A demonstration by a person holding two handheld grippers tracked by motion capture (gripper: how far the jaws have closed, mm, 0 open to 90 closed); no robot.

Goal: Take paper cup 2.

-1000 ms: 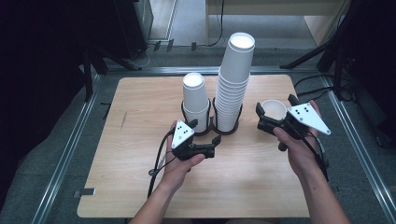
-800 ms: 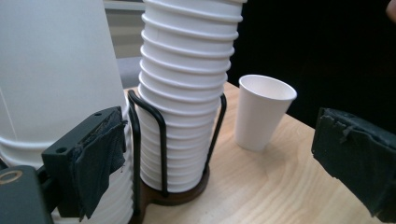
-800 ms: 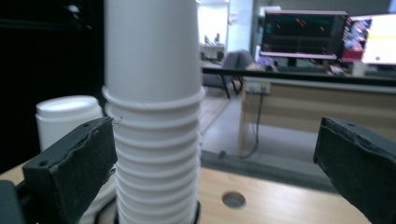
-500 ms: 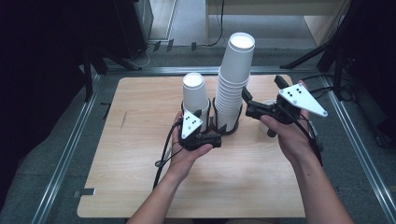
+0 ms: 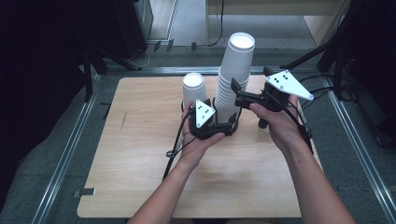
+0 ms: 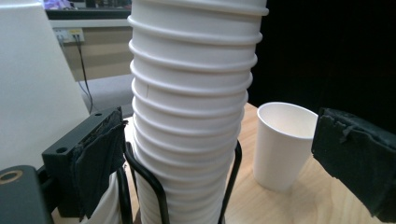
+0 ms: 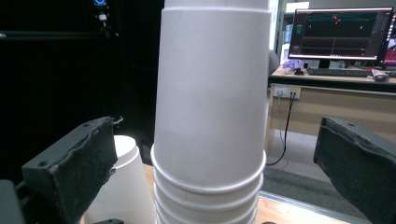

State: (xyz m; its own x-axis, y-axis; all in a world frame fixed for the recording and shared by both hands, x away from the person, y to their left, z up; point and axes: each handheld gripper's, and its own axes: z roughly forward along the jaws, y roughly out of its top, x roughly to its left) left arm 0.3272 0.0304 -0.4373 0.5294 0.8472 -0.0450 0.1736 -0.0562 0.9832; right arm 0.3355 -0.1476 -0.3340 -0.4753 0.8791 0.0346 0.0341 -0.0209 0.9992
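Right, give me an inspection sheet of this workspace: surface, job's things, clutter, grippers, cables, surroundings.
Surface: light wooden tabletop, bare at the near side.
Job's things: tall stack of upside-down white paper cups in a black wire holder; shorter stack of white cups beside it; single upright white paper cup on the table.
Clutter: nothing seen.
Grippers: left gripper open at the tall stack's base; right gripper open, jaws either side of the stack's upper cups.
Cables: black cable trailing from the left gripper over the table.
Surroundings: metal frame rail, grey floor, lit monitor on a desk.
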